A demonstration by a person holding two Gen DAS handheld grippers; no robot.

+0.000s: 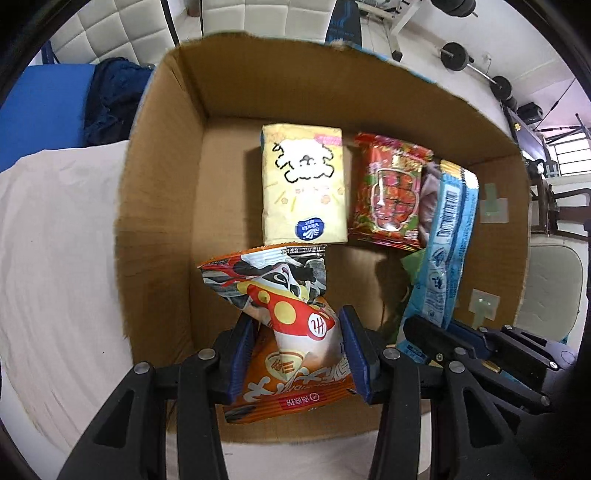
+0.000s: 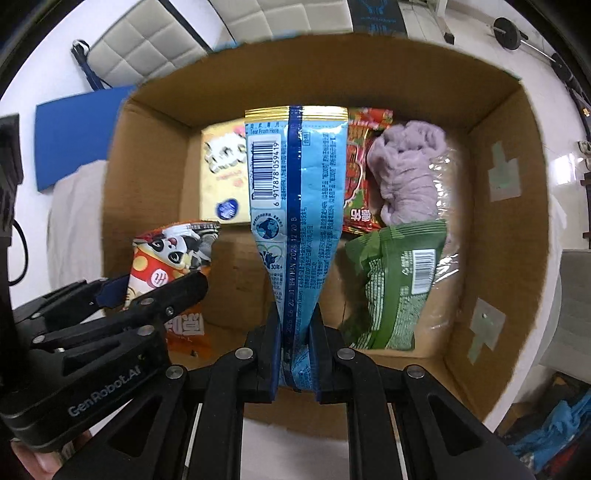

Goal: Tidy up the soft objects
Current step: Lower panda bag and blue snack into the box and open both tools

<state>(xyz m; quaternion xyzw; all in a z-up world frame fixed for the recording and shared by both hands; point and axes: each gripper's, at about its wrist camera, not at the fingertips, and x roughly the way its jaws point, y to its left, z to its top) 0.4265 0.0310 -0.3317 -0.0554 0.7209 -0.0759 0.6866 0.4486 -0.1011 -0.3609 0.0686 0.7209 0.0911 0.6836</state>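
Only from right wrist: green packet

Panda bag and blue bag hang pinched over the box; yellow pack, red bag, green bag lie inside.

Home room: barbell, padded chairs.

A brown corrugated cardboard box carries pale green tape patches. A pale yellow soft packet shows a white cartoon dog and a blue oval logo. An orange snack bag has a red-and-yellow-spotted panda. A light blue wrapper bears a dark stripe, gold edge and black barcode. A red patterned packet, green pouch and lilac fluffy cloth lie beside.
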